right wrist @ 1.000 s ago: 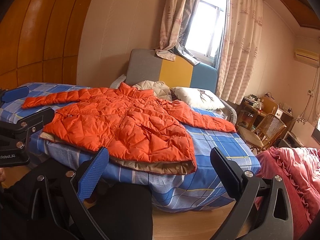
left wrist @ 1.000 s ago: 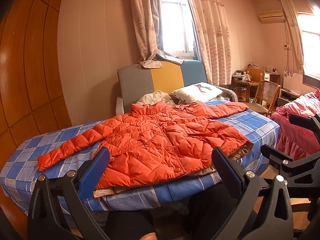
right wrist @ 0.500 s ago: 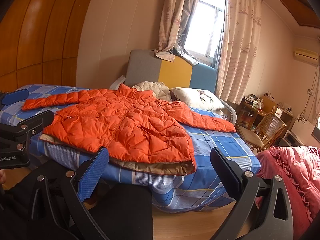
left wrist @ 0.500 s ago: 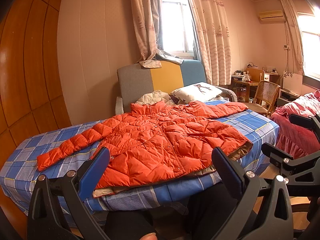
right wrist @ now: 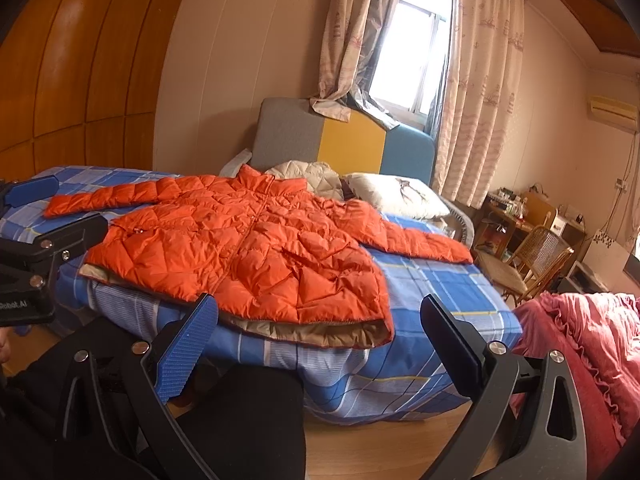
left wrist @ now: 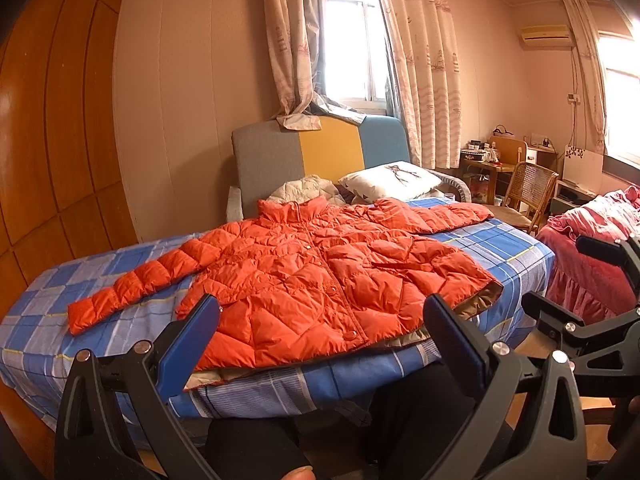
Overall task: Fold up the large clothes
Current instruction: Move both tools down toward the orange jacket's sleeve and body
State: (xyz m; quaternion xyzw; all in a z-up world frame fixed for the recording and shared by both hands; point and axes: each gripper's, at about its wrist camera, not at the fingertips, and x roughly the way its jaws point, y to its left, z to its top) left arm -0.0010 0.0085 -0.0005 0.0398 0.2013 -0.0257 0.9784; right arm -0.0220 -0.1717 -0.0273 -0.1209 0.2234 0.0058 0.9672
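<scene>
Wood-panelled wall (left wrist: 52, 128) closes the left side of a bedroom where a bed with a blue checked sheet (left wrist: 516, 248) fills the middle, its grey, yellow and blue padded headboard (left wrist: 316, 156) standing under a curtained window (left wrist: 352, 44). An orange quilted puffer jacket (left wrist: 320, 276) lies front-up and flat on the sheet, collar toward the headboard, both sleeves spread outward. Its hem, with a tan lining showing, reaches the near edge of the mattress and slightly overhangs it. One sleeve runs out across bare sheet toward the wood-panelled side; the other stretches toward the far corner just below a white printed pillow (left wrist: 394, 178). Bare blue sheet remains beside the jacket on both sides, widest at the corner nearest a pink ruffled bedspread (right wrist: 588, 332), which stands just beside the bed with only a narrow strip of wooden floor (right wrist: 384, 444) between. A wicker chair (right wrist: 532, 256) and a small cluttered desk sit beyond that corner.

The left gripper (left wrist: 320, 344) hangs in front of the near edge, short of the hem, its blue-padded fingers (left wrist: 188, 348) spread wide around nothing. The right gripper (right wrist: 320, 344) sits likewise before the bed's near edge, fingers wide apart and empty, apart from the jacket. Dark-clothed legs of the person show below both grippers.
</scene>
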